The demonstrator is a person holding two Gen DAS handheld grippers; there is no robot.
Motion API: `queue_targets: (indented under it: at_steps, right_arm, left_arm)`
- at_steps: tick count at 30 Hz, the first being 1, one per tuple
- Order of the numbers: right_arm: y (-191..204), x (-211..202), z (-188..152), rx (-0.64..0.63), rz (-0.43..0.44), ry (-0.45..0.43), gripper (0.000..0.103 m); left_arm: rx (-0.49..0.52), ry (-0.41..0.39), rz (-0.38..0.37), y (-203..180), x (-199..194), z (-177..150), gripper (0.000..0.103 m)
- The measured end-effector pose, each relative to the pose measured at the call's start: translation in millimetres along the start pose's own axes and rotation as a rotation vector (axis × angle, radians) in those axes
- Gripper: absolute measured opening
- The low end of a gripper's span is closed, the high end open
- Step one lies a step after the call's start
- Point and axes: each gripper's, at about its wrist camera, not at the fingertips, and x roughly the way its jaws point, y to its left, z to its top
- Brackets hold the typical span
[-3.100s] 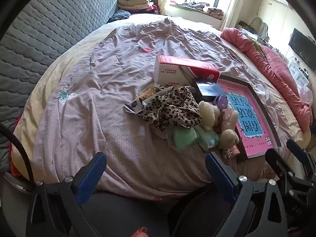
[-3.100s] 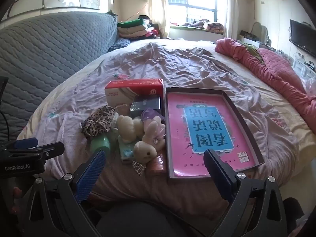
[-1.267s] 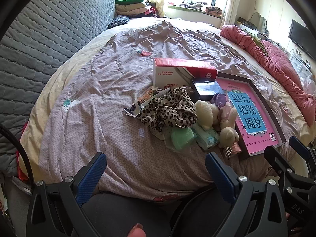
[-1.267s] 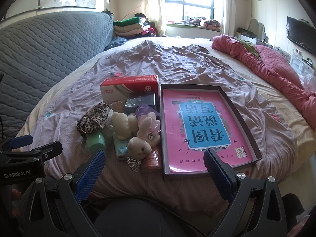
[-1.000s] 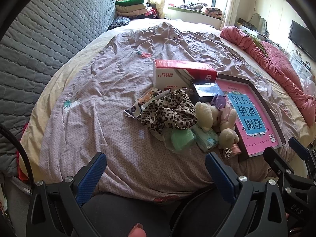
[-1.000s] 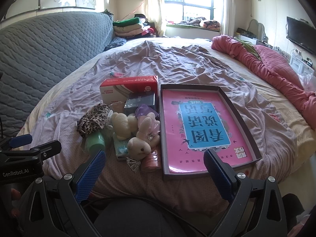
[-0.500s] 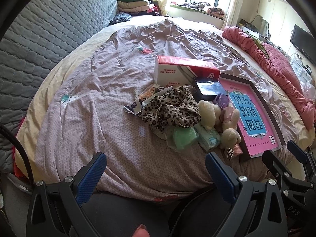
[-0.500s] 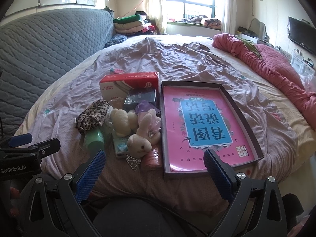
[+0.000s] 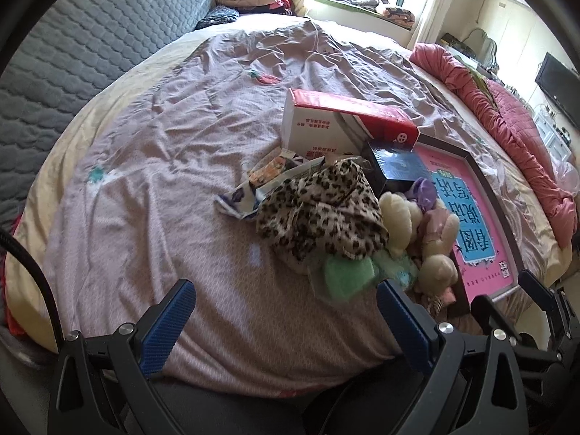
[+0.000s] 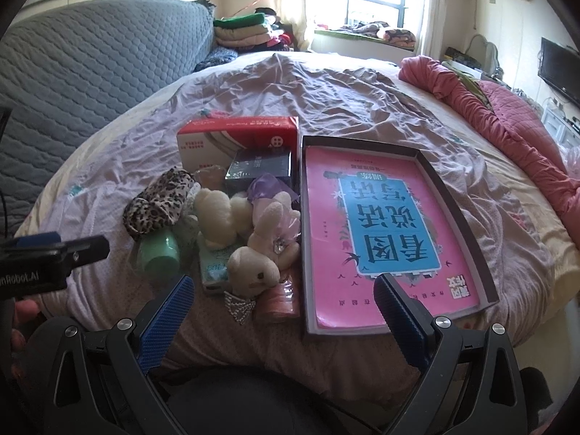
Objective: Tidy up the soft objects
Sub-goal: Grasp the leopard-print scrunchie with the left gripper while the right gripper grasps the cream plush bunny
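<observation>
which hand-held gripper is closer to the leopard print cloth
Left. The left hand-held gripper sits just in front of the leopard print cloth; the right hand-held gripper is further right, before the plush rabbit.

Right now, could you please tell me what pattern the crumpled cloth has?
Leopard print, brown and black spots on the cloth; clearest in the left wrist view.

Bed sheet [image 9: 181,181]: wrinkled matt cloth. Rabbit toy [image 10: 253,268]: fuzzy plush. Red tissue box [image 10: 235,134]: glossy card. Headboard [image 10: 90,65]: quilted fabric.
</observation>
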Motion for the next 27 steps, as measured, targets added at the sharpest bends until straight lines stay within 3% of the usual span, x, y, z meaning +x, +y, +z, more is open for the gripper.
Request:
queue_targets:
  at_steps: [8, 15, 19, 22, 24, 25, 26, 27]
  right_arm:
    - [4, 32, 4, -0.036, -0.003, 0.05, 0.099]
    - [17, 56, 9, -0.102, -0.022, 0.083, 0.093]
    - [17, 68, 9, -0.106, -0.003, 0.118, 0.068]
    - [20, 73, 11, -0.113, 0.004, 0.125, 0.061]
    - [21, 73, 11, -0.12, 0.012, 0.111, 0.054]
    - [21, 73, 12, -0.114, 0.055, 0.109, 0.038]
    - [21, 74, 12, -0.109, 0.07, 0.111, 0.037]
    - [20, 74, 12, -0.106, 0.074, 0.113, 0.037]
  left_arm:
    - [0.046, 0.023, -0.007, -11, 31, 23, 0.099]
    - [0.03, 0.052, -0.039, -4, 48, 33, 0.086]
    - [0.032, 0.049, -0.06, -2, 51, 35, 0.076]
    - [0.032, 0.047, -0.082, -2, 52, 37, 0.066]
    - [0.03, 0.05, -0.105, -2, 53, 39, 0.051]
    - [0.031, 0.051, -0.118, -2, 54, 40, 0.045]
    - [0.029, 0.054, -0.149, -3, 56, 40, 0.033]
    - [0.024, 0.06, -0.164, -2, 57, 41, 0.028]
